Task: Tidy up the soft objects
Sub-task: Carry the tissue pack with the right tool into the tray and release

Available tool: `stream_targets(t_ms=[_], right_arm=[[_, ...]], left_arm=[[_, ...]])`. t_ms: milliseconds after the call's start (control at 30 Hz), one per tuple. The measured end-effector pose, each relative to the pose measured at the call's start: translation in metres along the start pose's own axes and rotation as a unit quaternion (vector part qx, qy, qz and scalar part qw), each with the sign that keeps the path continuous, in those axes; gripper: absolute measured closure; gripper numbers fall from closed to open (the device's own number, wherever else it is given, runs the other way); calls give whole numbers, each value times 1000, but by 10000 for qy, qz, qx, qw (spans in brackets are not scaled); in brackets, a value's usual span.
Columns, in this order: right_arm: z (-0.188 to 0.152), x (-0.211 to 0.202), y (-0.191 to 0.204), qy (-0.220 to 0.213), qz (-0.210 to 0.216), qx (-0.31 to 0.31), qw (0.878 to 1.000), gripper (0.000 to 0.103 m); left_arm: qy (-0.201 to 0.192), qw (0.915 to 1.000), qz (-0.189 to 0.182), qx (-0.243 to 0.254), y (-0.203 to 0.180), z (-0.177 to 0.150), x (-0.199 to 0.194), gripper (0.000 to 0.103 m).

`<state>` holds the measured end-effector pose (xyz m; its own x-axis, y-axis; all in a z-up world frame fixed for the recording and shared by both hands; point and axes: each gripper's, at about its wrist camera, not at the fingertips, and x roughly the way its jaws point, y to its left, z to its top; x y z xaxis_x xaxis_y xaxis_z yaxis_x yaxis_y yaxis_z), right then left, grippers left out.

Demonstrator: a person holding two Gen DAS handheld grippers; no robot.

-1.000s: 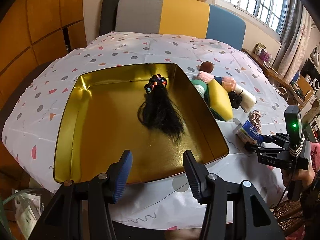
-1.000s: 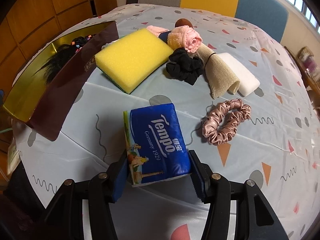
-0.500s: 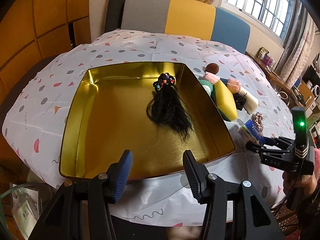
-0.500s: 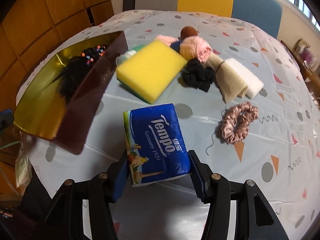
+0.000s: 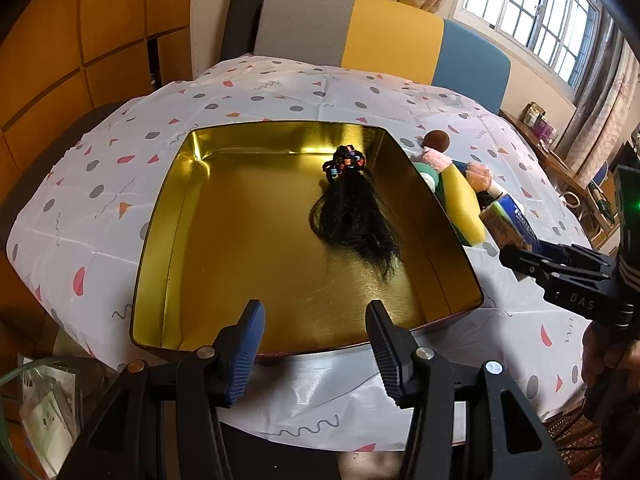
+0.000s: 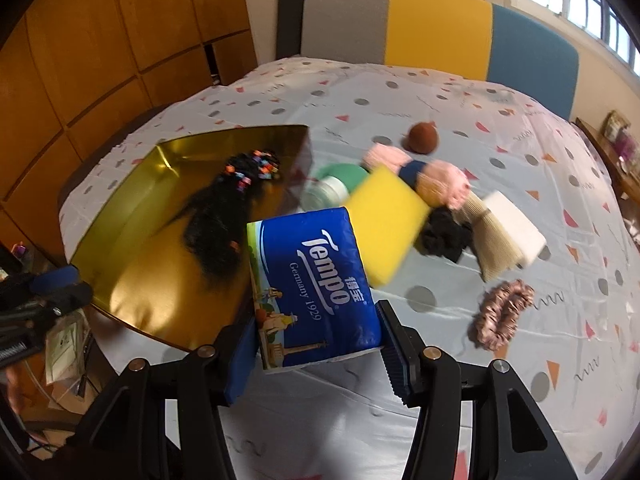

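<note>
My right gripper (image 6: 316, 356) is shut on a blue Tempo tissue pack (image 6: 312, 288) and holds it in the air near the right rim of the gold tin tray (image 6: 132, 208). The pack also shows in the left wrist view (image 5: 510, 224), with the tray (image 5: 256, 264) there too. A black hair piece with coloured bands (image 5: 352, 212) lies inside the tray. My left gripper (image 5: 316, 344) is open and empty at the tray's near edge. A yellow sponge (image 6: 386, 224), pink towel rolls (image 6: 444, 182), a black scrunchie (image 6: 444, 238) and a pink scrunchie (image 6: 502, 314) lie on the table right of the tray.
A beige cloth (image 6: 494, 246), a white foam block (image 6: 516, 226), a green-lidded jar (image 6: 336, 184) and a brown ball (image 6: 423, 138) also sit on the patterned tablecloth (image 6: 520, 360). A grey, yellow and blue chair back (image 5: 380, 44) stands behind the table.
My right gripper has lifted the tissue pack off the table and carried it left toward the tray. My left gripper has drawn back slightly and stays open.
</note>
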<state>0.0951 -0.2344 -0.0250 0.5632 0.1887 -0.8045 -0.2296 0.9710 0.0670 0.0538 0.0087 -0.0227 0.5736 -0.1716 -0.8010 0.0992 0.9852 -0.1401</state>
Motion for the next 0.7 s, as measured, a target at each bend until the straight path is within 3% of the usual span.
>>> stream_targets(t_ms=[333,500,700], right_arm=[[20,10,59,13,401,-479,9980,47],[23,36,96,341,608,-846,9940,47],[22,77,120,817,374,-1220,9885,47]], left_arm=[[-125,9994,74,-318,21,3,-5,50],[-189,9988,140,-436,31,5,-8,50],[-218,9984,246,-471,38,5,-10,50]])
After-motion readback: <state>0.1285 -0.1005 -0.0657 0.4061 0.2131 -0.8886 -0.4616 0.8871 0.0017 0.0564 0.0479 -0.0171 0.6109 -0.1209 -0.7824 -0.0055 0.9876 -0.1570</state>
